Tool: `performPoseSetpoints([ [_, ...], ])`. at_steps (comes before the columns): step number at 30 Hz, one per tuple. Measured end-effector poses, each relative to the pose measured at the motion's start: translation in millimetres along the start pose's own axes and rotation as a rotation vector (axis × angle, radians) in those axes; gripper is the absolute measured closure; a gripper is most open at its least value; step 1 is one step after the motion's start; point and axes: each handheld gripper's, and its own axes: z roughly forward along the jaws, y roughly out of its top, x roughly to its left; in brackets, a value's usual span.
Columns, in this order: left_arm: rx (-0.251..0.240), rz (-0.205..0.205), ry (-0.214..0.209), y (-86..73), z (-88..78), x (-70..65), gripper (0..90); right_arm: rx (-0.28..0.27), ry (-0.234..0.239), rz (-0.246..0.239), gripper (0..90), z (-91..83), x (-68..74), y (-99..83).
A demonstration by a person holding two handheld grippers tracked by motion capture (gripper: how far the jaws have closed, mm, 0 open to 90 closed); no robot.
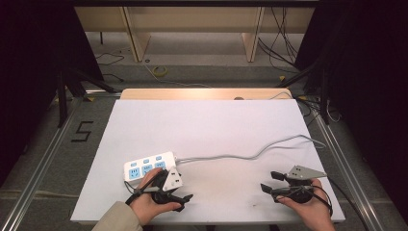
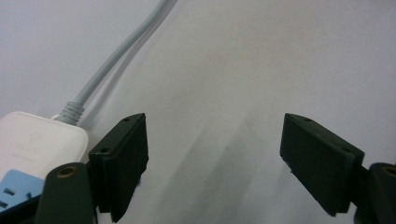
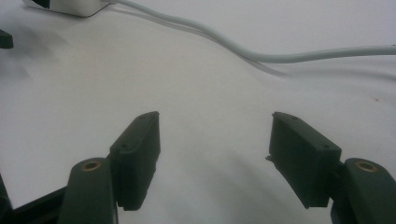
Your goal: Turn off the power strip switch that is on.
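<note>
both pairs of jaws stand apart with nothing between them. the left gripper (image 1: 179,198) rests on the desk (image 1: 207,125) just beside the power strip (image 1: 149,166), which lies at its 11 o'clock. the right gripper (image 1: 271,182) sits well apart at 3 o'clock. the strip's cord (image 1: 240,155) curves between them; i judge a careless sweep could snag it and drag the strip.

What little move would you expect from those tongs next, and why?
Probably the left tongs swing toward the white power strip to grip it: they hang open beside it, holding nothing. The right tongs are open too, but farther off.
</note>
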Motion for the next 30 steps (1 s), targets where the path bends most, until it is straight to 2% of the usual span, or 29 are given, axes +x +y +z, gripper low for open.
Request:
performPoseSetpoints([
  [3, -0.008, -0.015, 0.014, 0.7, -2.9, 2.0, 29.4, -0.001, -0.001, -0.001, 34.6, -0.4, 0.2, -0.1],
  [6, -0.014, -0.02, 0.028, 1.5, -5.8, 2.7, 38.4, -0.002, -0.001, -0.003, 34.6, -0.9, 0.5, 0.0],
  [8, -0.022, -0.024, 0.042, 2.3, -8.0, 3.5, 47.1, 0.0, -0.002, -0.001, 34.6, -1.0, 0.8, -0.1],
  [13, -0.023, -0.027, 0.06, 3.2, -13.7, 8.3, 78.4, -0.004, 0.002, -0.003, 34.6, -0.8, 1.9, 0.2],
  [15, -0.022, -0.035, 0.078, 3.2, -17.6, 11.0, 87.2, -0.001, 0.001, -0.002, 34.6, -0.8, 1.8, 0.1],
  [16, -0.022, -0.035, 0.078, 3.2, -17.6, 11.0, 89.3, -0.003, 0.001, -0.002, 34.6, -0.6, 1.8, 0.1],
  [30, 0.008, -0.057, 0.109, 4.1, -25.0, 15.8, 89.6, -0.002, 0.002, -0.004, 34.6, -0.4, 2.1, 0.2],
])
